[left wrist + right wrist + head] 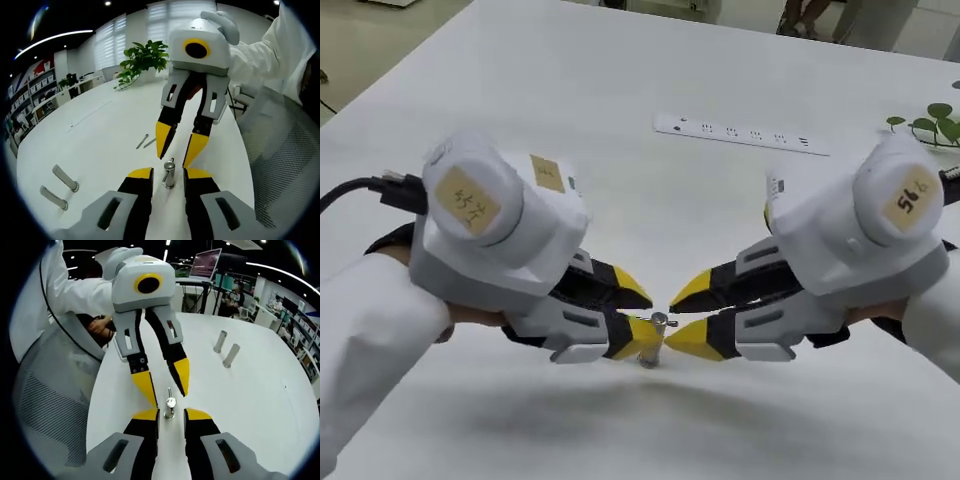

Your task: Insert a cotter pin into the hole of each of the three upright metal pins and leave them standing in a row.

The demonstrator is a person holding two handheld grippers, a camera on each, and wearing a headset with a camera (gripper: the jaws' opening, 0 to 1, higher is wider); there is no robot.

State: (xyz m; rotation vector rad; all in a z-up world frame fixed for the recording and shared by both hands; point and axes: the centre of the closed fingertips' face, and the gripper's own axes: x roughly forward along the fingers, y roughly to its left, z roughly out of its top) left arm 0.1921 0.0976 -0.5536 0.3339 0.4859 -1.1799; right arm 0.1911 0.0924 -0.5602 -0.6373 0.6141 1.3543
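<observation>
Where the left gripper and right gripper meet at the head view's lower centre, a metal pin stands between their yellow tips, which partly hide its base.

At the bottom of the left gripper view, the left jaws are spread, with the pin upright in the gap. Two more pins stand at lower left. Thin cotter pins lie mid-frame, too small to read.

At the bottom of the right gripper view, the right jaws likewise gape around the pin. Whether its hole is filled, I cannot tell.

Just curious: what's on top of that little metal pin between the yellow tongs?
A thin cotter pin sticks out at the top of the metal pin. How far it goes inside is hidden by the metal.
</observation>
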